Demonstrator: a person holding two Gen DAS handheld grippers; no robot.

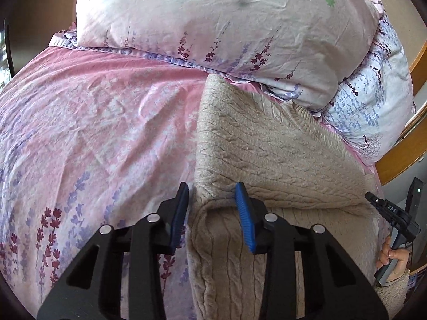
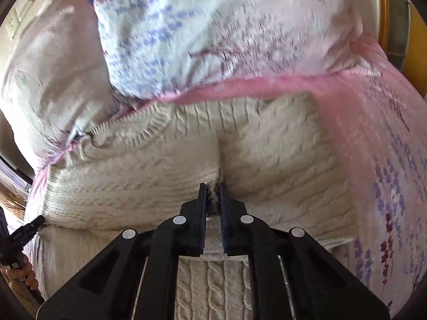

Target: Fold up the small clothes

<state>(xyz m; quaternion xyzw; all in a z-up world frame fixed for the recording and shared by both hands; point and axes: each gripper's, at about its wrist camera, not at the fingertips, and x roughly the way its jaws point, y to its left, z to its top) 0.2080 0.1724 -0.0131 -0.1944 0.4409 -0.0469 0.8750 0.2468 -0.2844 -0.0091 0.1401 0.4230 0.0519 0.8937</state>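
My left gripper [image 1: 212, 190] has its blue-padded jaws spread apart, straddling the folded corner of the beige cable-knit sweater [image 1: 267, 160]; from my left camera the right-hand pad rests against the knit at the fold, while the left-hand pad stands over the pink lavender-printed bedsheet [image 1: 93, 122] just beside the sweater's edge. Nothing is pinched between them. My right gripper [image 2: 212, 186] tells another story: its jaws are drawn nearly together, clamped on a gathered ridge of the sweater [image 2: 280, 160], and the knit puckers into a crease running up from the tips. The sweater lies on the bed, folded over on itself, its ribbed hem up near the large white pillow with purple sprigs [image 1: 213, 21]. Only the left camera shows that pillow sharply, with a second blue-flowered pillow [image 1: 373, 101] tucked beneath it at the right, the wooden bed frame [image 1: 395, 165] beyond, and my right hand [image 1: 392, 258] wrapped round the handle of its gripper at the far edge of the sweater. The right camera's background is smeared with blur, but it alone shows the pinch itself, the sheet [image 2: 387, 133] stretching off to the right, and, at its lower left rim, my left hand [image 2: 22, 273] gripping its tool beside the sweater's folded edge.
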